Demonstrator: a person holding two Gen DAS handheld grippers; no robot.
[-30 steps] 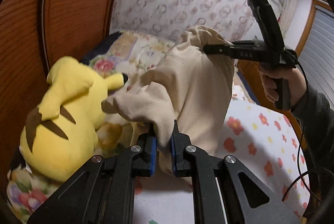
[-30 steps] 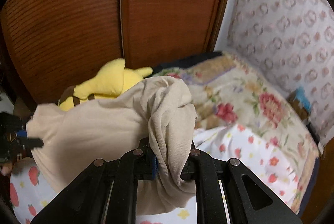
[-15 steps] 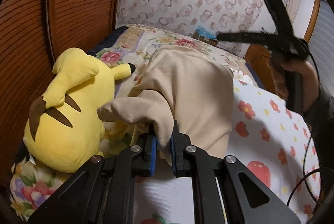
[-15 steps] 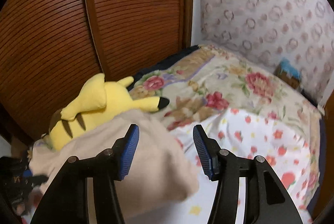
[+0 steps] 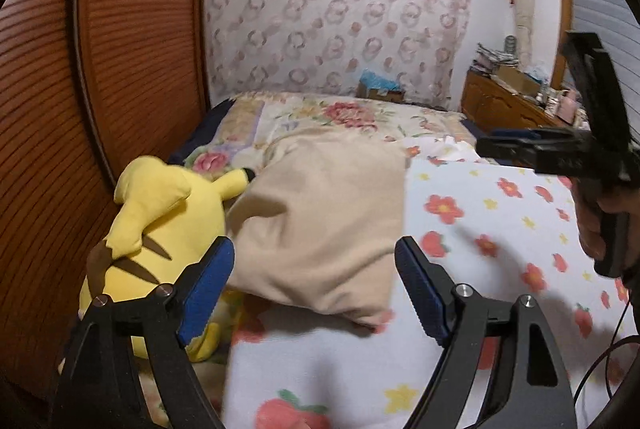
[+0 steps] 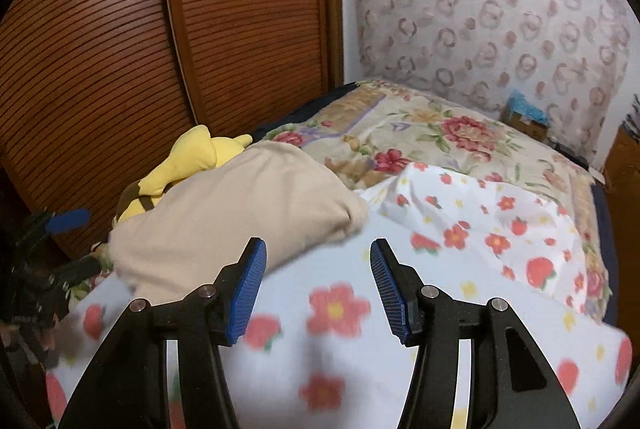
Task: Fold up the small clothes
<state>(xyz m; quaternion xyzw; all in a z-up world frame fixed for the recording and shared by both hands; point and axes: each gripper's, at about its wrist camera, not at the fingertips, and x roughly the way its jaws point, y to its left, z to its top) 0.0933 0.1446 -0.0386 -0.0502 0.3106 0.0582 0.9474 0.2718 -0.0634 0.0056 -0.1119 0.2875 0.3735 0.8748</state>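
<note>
Left tongs: the jaws are opening and already stand wide, with nothing pressed between the blue pads. The near edge of the cloth lies just beyond the tips, so I judge the fold is being let go.

Right tongs: the jaws stand about half apart and hold nothing. Only the flowered sheet shows between them. In the left view the same tool hangs in the air above the sheet, carried by a hand – clear of the cloth.

Beige cloth: it lies on the bed as a thick folded bundle, free of both tongs. Its left edge is touching or just beside the yellow plush toy; I cannot tell which.

Why it lies so: the layers are doubled over, so one fold seems made, and the bed carries the weight while both tongs are free.

Long axis: the bundle runs from the near end by the left tongs to the far end by the floral quilt, toward the patterned wall – longer that way than across.

Which end is which: collar and hem are hidden in the fold, so I cannot say.

Right edge: fairly straight along the sheet.
</note>
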